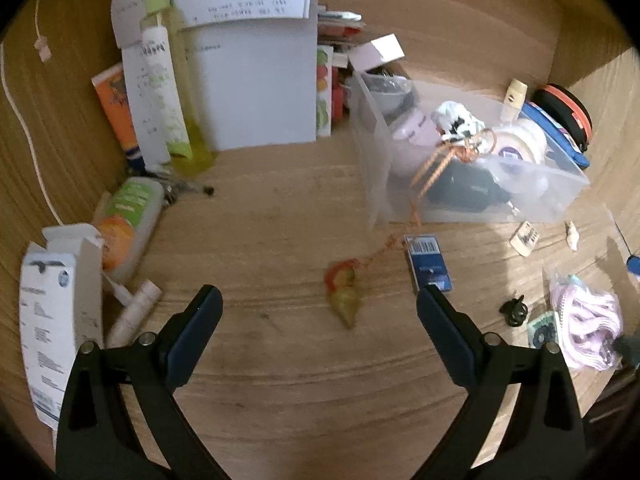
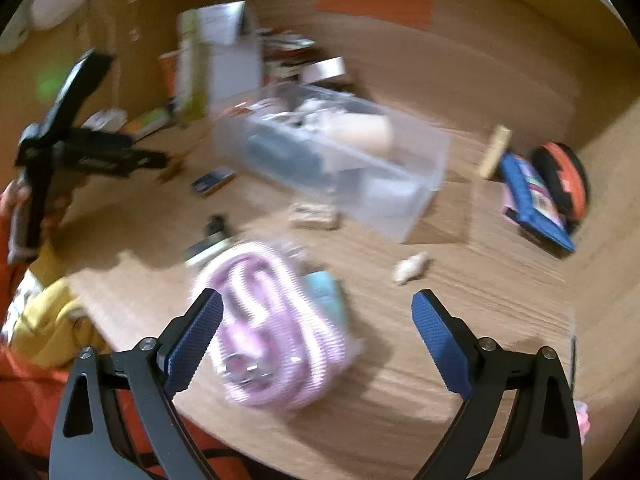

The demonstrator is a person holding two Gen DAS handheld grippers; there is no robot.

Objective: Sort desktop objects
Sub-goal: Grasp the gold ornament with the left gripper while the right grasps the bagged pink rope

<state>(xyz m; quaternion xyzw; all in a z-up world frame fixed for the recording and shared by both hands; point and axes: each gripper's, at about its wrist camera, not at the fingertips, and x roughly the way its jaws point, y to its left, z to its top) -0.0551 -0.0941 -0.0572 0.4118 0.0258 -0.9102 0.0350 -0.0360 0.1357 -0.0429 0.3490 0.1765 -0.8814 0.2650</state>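
Observation:
My left gripper is open and empty above the wooden desk, just short of a small red and green charm on an orange cord that trails from the clear plastic bin. A blue card box lies right of the charm. My right gripper is open and empty over a bagged pink coiled cable, which lies between its fingers and toward the left one. The bin shows blurred further back. The left gripper is seen at far left.
Bottles, tubes and papers crowd the back left. A white carton stands at the left. A blue pouch and an orange-rimmed black case lie at the right by the wall. A black clip and small scraps lie about.

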